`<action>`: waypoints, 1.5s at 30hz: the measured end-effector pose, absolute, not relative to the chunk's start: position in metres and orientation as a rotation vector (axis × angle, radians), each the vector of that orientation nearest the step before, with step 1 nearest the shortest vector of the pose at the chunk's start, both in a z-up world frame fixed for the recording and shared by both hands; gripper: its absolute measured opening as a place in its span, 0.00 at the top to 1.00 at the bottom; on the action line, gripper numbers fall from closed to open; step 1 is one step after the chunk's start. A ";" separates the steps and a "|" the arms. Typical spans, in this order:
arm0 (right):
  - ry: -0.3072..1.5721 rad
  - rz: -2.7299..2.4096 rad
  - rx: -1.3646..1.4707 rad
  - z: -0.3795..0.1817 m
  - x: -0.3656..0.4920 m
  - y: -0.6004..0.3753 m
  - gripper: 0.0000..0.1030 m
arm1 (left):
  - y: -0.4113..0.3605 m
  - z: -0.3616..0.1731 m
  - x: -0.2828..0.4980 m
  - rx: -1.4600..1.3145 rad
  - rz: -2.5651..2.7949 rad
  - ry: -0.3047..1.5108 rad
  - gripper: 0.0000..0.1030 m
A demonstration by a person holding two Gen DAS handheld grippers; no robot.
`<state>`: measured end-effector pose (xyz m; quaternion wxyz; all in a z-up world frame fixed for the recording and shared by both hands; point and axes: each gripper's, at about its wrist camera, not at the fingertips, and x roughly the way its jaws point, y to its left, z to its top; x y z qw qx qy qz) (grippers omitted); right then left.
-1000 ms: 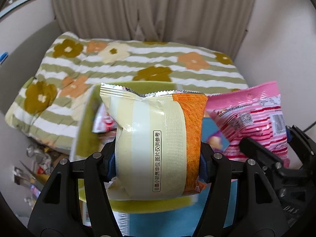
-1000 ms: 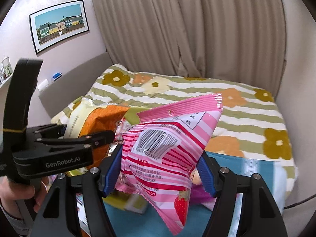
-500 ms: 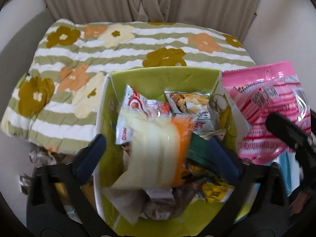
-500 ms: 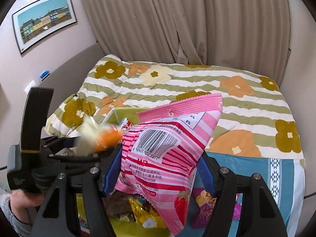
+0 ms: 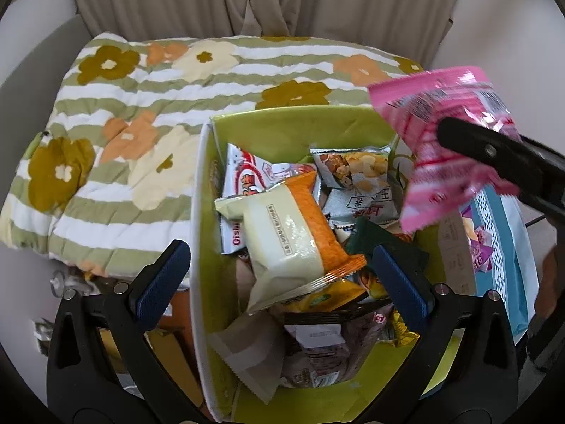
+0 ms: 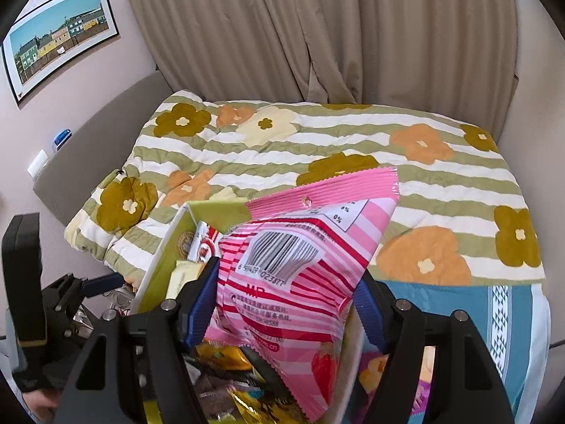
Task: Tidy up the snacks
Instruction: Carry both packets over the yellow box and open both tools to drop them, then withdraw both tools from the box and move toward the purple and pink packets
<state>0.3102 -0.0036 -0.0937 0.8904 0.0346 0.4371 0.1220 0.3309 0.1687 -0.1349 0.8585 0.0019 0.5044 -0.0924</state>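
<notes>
Left gripper (image 5: 279, 275): jaws spread wide, holding nothing, above the green bin (image 5: 282, 123).
Cream-and-orange packet (image 5: 293, 236): lying atop the snack pile inside the bin.
Right gripper (image 6: 286, 304): jaws pinching the pink striped packet (image 6: 300, 268) across its middle, over the bin's right edge.
Handling: looks light, air-puffed, slick film, crushable; a mid-body grip seems best.

**Snack bin sitting at the foot of a flowered bed**

A quilt (image 6: 317, 155) striped green and white, with brown, orange and cream flowers, is covering the bed. A lime-green bin (image 5: 300, 130) is standing at its near edge, brimming with snack packets, beside a blue patterned cloth (image 6: 459, 304) lying alongside it.
</notes>
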 end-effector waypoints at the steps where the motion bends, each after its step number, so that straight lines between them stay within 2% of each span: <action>1: 0.908 0.261 0.062 -0.094 0.316 0.001 0.35 | 0.171 -0.135 0.331 0.003 -0.192 1.059 0.01; 4: 0.917 0.271 0.030 -0.096 0.328 0.012 0.35 | 0.175 -0.135 0.331 0.006 -0.190 1.060 0.01; 6: 0.922 0.273 0.013 -0.100 0.332 0.017 0.31 | 0.177 -0.134 0.330 0.007 -0.187 1.061 0.01; 7: 0.923 0.271 0.005 -0.102 0.333 0.020 0.25 | 0.179 -0.135 0.329 0.006 -0.186 1.062 0.01; 8: 0.926 0.269 0.001 -0.103 0.333 0.020 0.11 | 0.179 -0.135 0.328 0.005 -0.184 1.064 0.01; 9: 0.926 0.269 0.000 -0.104 0.333 0.020 0.02 | 0.180 -0.135 0.327 0.003 -0.181 1.066 0.01; 10: 0.918 0.268 -0.001 -0.105 0.329 0.020 0.01 | 0.181 -0.135 0.325 0.001 -0.179 1.066 0.01; 18: 0.947 0.257 -0.016 -0.110 0.310 0.015 0.01 | 0.179 -0.135 0.313 0.014 -0.178 1.048 0.01; 26: 0.882 0.247 -0.016 -0.081 0.278 0.008 0.01 | 0.171 -0.104 0.288 0.036 -0.139 0.969 0.01; 37: 0.737 0.230 0.009 -0.022 0.200 -0.038 0.01 | 0.128 -0.047 0.206 0.052 -0.087 0.841 0.00; 45: 0.711 0.132 0.016 -0.016 0.138 -0.092 0.01 | 0.074 -0.036 0.147 0.068 -0.077 0.801 0.00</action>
